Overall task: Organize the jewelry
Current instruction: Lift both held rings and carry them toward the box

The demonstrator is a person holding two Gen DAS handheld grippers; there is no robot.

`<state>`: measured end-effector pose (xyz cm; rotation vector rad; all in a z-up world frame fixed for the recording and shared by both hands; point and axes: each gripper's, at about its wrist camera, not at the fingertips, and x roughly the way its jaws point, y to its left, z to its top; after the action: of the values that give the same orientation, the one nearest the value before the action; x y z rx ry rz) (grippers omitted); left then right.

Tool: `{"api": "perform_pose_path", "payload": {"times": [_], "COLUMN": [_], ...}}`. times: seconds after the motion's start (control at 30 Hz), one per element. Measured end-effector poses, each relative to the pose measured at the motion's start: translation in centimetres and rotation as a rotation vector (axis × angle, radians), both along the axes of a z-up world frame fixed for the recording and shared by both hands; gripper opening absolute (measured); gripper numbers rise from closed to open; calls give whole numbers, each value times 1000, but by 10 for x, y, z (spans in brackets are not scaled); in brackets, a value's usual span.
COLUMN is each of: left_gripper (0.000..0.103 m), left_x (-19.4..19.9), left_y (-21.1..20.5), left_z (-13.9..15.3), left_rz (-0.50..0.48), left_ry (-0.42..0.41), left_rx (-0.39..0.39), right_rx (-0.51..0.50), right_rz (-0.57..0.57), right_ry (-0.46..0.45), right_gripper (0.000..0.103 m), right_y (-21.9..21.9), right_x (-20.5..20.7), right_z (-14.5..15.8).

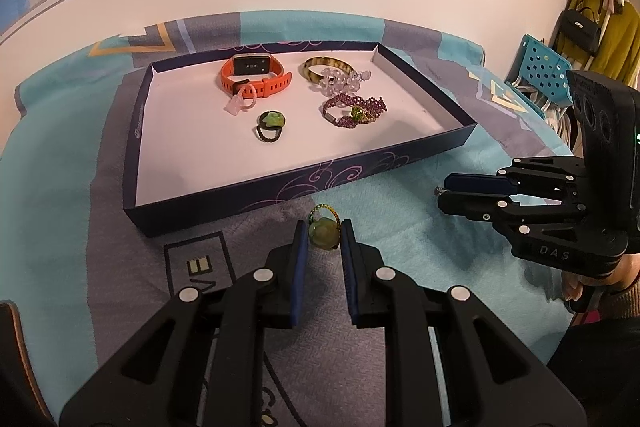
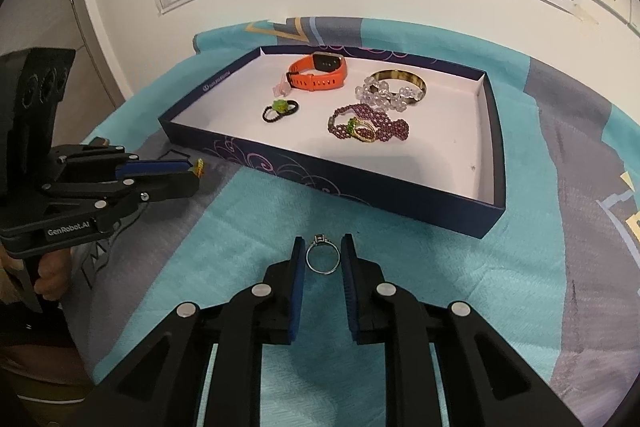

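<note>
In the left wrist view my left gripper (image 1: 324, 233) is shut on a green bead ring (image 1: 322, 231) with a beaded loop, low over the cloth just in front of the tray. In the right wrist view my right gripper (image 2: 323, 255) is shut on a thin silver ring (image 2: 323, 259), its pads against both sides. The dark blue tray (image 1: 240, 203) with a white floor holds an orange watch (image 1: 256, 75), a striped bangle (image 1: 320, 67), a clear bead bracelet (image 1: 344, 81), a purple bead bracelet (image 1: 354, 111), a green-flower ring (image 1: 270, 125) and a pink ring (image 1: 240, 103).
A teal and grey cloth (image 2: 520, 287) covers the table. The right gripper (image 1: 440, 193) shows at the right of the left wrist view, the left gripper (image 2: 196, 171) at the left of the right wrist view. A blue perforated chair (image 1: 540, 67) stands far right.
</note>
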<state>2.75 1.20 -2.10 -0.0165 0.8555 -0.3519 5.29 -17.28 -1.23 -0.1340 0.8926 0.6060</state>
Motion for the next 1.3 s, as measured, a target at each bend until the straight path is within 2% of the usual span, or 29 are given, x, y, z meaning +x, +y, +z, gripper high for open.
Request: {"api": "perform_pose_path", "payload": {"times": [0.8, 1.3], "left_gripper": [17, 17], "left_x": [-3, 7], "left_y": [3, 4], "left_z": [20, 29], "left_rz": [4, 20], "left_ry": [-52, -80], "left_rx": [-11, -5], "right_rx": [67, 78], "right_rz": [16, 8], "right_ry": [-75, -86], "right_gripper": [16, 16], "right_y": [3, 5], "right_x": [12, 30], "right_z": [35, 38]}}
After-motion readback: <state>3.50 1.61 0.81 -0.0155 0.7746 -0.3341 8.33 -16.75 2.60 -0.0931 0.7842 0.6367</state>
